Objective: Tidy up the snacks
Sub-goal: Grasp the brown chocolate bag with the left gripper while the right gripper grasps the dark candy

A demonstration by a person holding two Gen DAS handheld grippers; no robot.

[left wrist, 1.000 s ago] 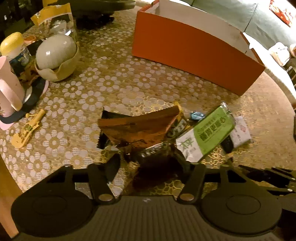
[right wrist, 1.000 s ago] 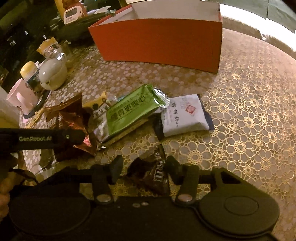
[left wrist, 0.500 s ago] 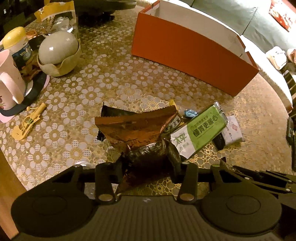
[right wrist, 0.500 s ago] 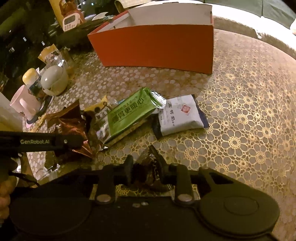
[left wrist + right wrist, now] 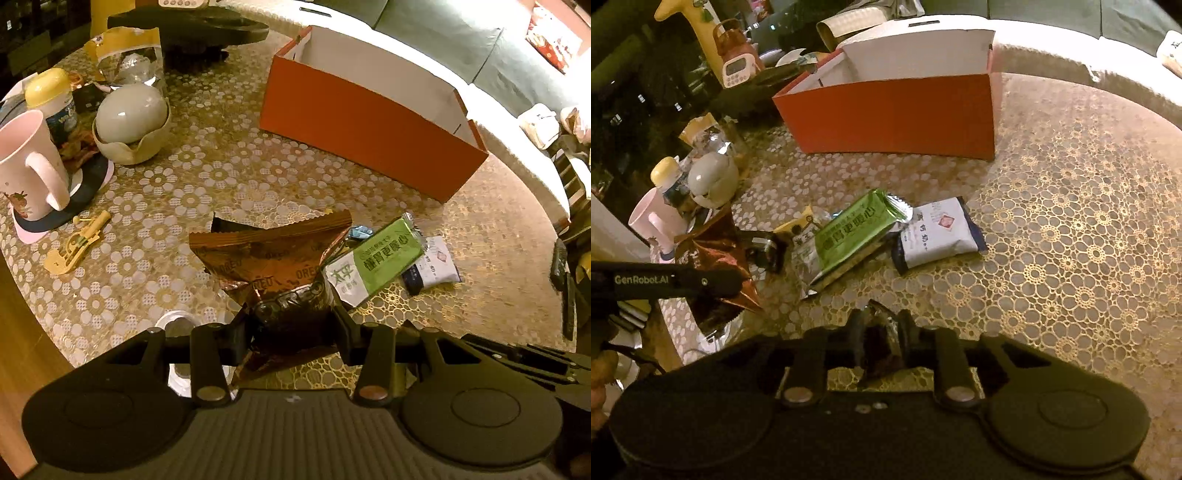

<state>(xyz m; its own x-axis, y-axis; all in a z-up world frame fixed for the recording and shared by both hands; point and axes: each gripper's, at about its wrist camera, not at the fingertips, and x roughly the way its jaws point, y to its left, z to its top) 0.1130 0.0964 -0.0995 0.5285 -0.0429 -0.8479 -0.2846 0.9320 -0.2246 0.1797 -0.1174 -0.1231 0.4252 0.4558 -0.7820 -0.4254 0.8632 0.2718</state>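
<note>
A round table under a floral lace cloth filled both views. At its far side stood an open orange box, white inside, with nothing visible in it from these angles. Left of the box sat a pale egg-shaped pot, and nearer, at the left edge, a pink mug on a dark coaster. The left gripper pinched the near end of a brown Oreo bag, which rose off the cloth. Just right of the bag a green snack bar lay on the table, overlapping a white-and-navy packet at its right. The right gripper had its fingers pressed onto a small dark wrapper, held at the near edge. A yellow toy pistol lay near the mug.
</note>
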